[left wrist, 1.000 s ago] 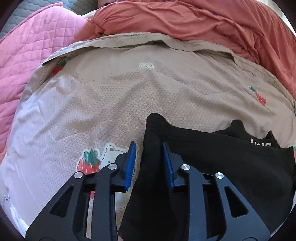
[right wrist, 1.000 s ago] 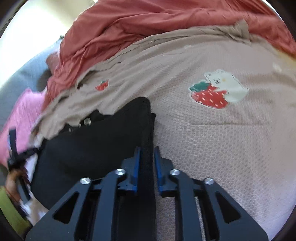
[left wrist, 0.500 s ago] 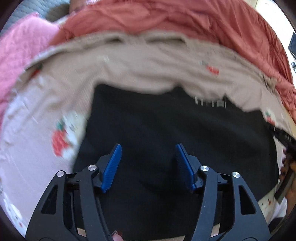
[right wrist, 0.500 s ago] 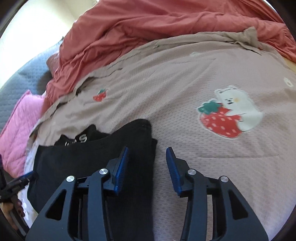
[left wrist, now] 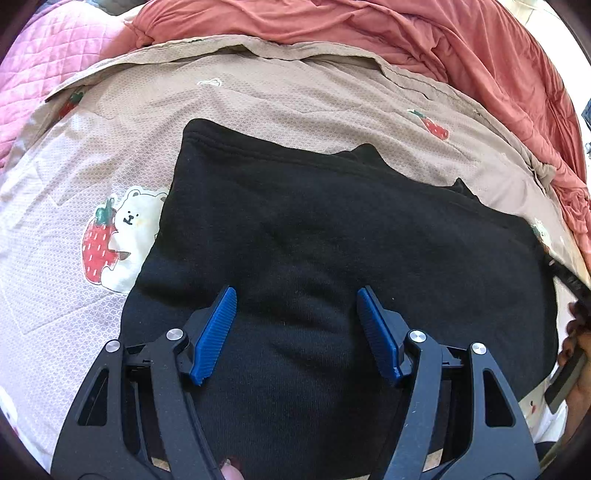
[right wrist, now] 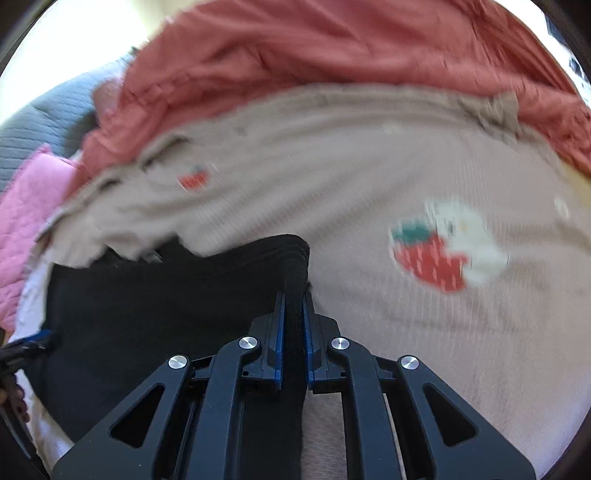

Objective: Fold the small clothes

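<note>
A black garment [left wrist: 332, 258] lies folded on a beige bedsheet [left wrist: 258, 103] printed with strawberries and bears. Above the garment's near middle my left gripper [left wrist: 295, 306] hovers, its jaws opening; the blue pads [left wrist: 216, 332] stand wide apart and do not pinch the cloth under them. In the right wrist view the same black garment [right wrist: 166, 302] fills the lower left. My right gripper [right wrist: 293, 299] is shut on its right-hand folded edge, a black strip running up between the pads. This view is motion-blurred.
A rumpled red-orange duvet [left wrist: 406, 33] is heaped along the far side, and a pink quilted blanket [left wrist: 48, 62] lies at the far left. A strawberry-bear print [left wrist: 118, 240] sits left of the garment. A person's hand [left wrist: 576, 354] shows at the right edge.
My left gripper let go of the garment's edge, opened wide and moved over its middle. My right gripper opened briefly, then shut again on the garment's right edge.
</note>
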`<state>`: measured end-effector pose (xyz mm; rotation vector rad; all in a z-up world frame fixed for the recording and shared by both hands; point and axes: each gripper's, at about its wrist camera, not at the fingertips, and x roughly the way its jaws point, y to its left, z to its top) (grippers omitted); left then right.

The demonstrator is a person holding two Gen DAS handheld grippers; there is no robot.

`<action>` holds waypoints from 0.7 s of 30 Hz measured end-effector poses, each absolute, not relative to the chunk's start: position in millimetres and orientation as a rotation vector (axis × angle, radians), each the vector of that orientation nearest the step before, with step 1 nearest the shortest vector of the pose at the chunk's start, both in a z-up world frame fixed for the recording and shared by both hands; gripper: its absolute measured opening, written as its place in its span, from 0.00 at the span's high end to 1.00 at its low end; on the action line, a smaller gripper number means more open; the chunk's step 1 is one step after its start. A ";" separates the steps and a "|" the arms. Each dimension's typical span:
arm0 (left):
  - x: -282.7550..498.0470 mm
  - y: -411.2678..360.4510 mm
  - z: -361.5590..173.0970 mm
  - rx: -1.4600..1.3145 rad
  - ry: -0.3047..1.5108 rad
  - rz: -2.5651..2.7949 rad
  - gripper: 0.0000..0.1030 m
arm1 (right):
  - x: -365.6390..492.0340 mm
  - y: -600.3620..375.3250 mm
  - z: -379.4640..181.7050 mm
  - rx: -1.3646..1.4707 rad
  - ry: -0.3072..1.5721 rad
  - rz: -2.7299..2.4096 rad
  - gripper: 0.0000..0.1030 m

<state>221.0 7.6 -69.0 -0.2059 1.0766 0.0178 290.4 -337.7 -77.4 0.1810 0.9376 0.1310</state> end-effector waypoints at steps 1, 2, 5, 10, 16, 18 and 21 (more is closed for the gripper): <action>221.2 7.7 -69.2 -0.205 1.077 0.018 0.42 | 291.4 -340.3 -81.9 0.197 0.955 0.122 0.92; 221.4 7.6 -69.1 -0.203 1.078 0.019 0.42 | 292.0 -343.6 -82.7 0.215 0.961 0.111 0.90; 222.2 6.8 -68.4 -0.199 1.079 0.024 0.42 | 288.2 -349.9 -78.5 0.224 0.952 0.081 0.75; 210.5 6.4 -53.0 -0.212 1.054 0.021 0.40 | 281.1 -353.4 -60.1 0.246 0.897 0.091 0.72; 191.5 14.9 -43.4 -0.209 1.053 0.024 0.40 | 262.0 -327.1 -32.1 0.193 0.814 0.205 0.54; 185.8 15.3 -40.5 -0.183 1.045 0.016 0.40 | 255.4 -311.8 -28.4 0.162 0.808 0.257 0.52; 178.6 14.4 -40.7 -0.139 1.045 0.008 0.40 | 242.7 -283.7 -25.9 0.095 0.804 0.339 0.48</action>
